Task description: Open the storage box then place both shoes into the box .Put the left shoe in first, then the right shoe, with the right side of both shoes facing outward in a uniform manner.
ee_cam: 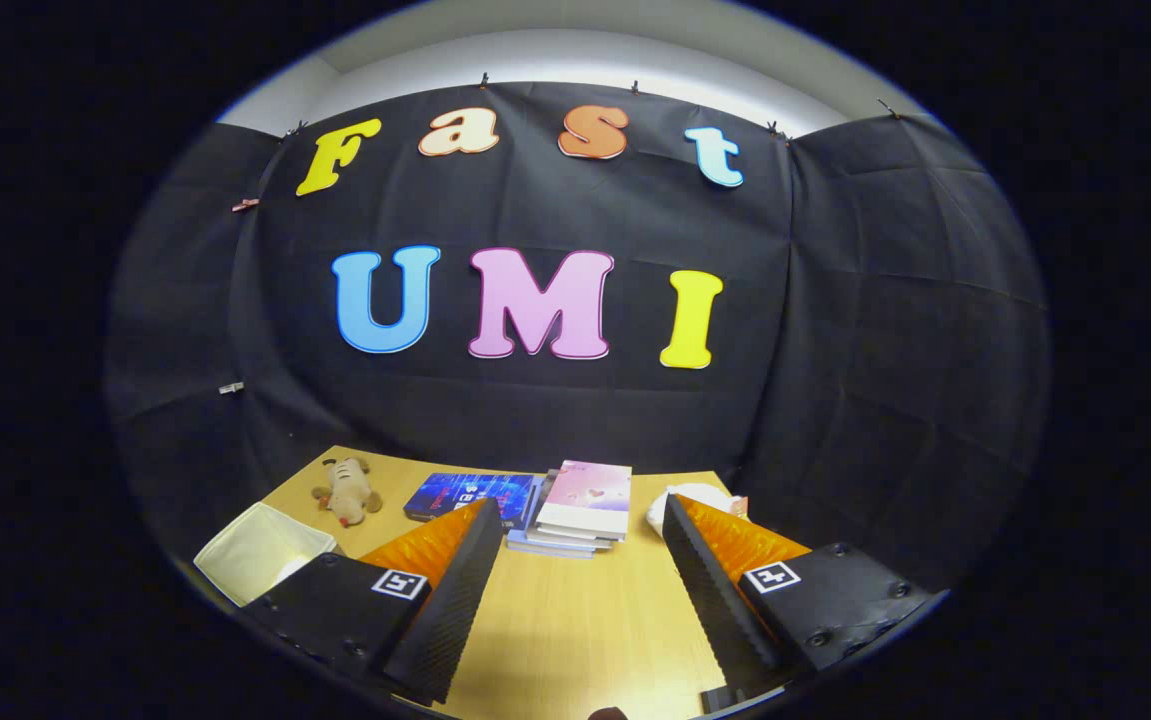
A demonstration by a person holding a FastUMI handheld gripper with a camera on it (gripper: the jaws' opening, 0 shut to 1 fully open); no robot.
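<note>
Black cloth walls our wooden counter. Beyond the book stack, nothing of the task; left of it sits a pale open bin, maybe the storage box. Our hand-held gripper stands wide, holding nothing, so we look around; shoes we cannot locate.

The gripper hangs with fingers spread wide over a bare wooden table. Beyond them lies a stack of books; far left, a plush toy and an open cream box.
</note>
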